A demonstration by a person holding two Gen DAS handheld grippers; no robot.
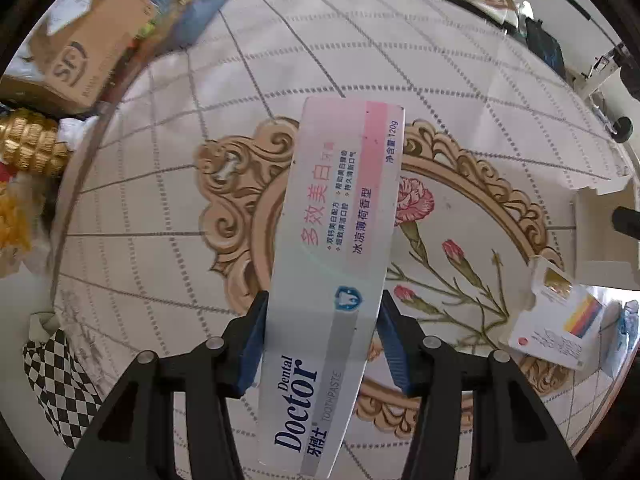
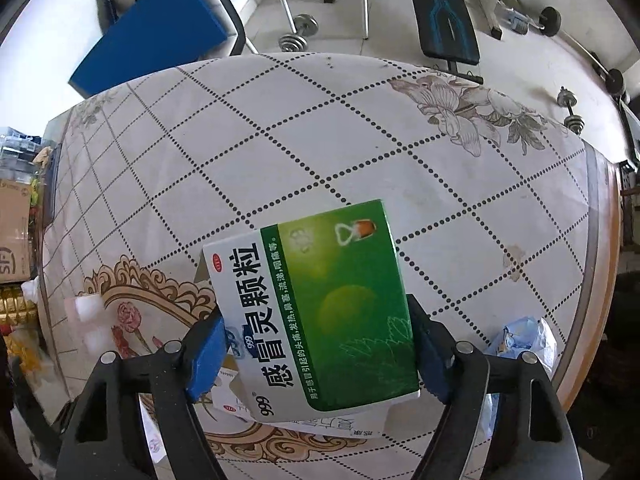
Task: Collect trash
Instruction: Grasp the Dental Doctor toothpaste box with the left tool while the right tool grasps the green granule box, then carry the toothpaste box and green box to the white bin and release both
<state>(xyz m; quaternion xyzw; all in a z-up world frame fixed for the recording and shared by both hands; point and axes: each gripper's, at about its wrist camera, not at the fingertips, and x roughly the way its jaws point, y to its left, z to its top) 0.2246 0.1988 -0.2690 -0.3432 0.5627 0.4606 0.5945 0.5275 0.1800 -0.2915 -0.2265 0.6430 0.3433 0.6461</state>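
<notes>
Toothpaste box (image 1: 328, 280) fills the left wrist view alone: a long white carton with a pink band, "Dental Doctor" in dark blue and Chinese print, held clear above the table (image 1: 168, 200) with the left gripper (image 1: 322, 344) clamped on its long sides, blue pads pressed to the card. That view also shows a white card packet (image 1: 556, 320) lying near the table's edge and a brown cardboard box (image 1: 92, 52) beyond the far rim. Only the right wrist view shows the medicine box (image 2: 316, 320), green and white with "999" and large Chinese characters. It sits between the right gripper (image 2: 320, 352) pads, both touching its sides; whether it is off the cloth I cannot tell. A crumpled blue-white wrapper (image 2: 524, 336) lies beside it.
</notes>
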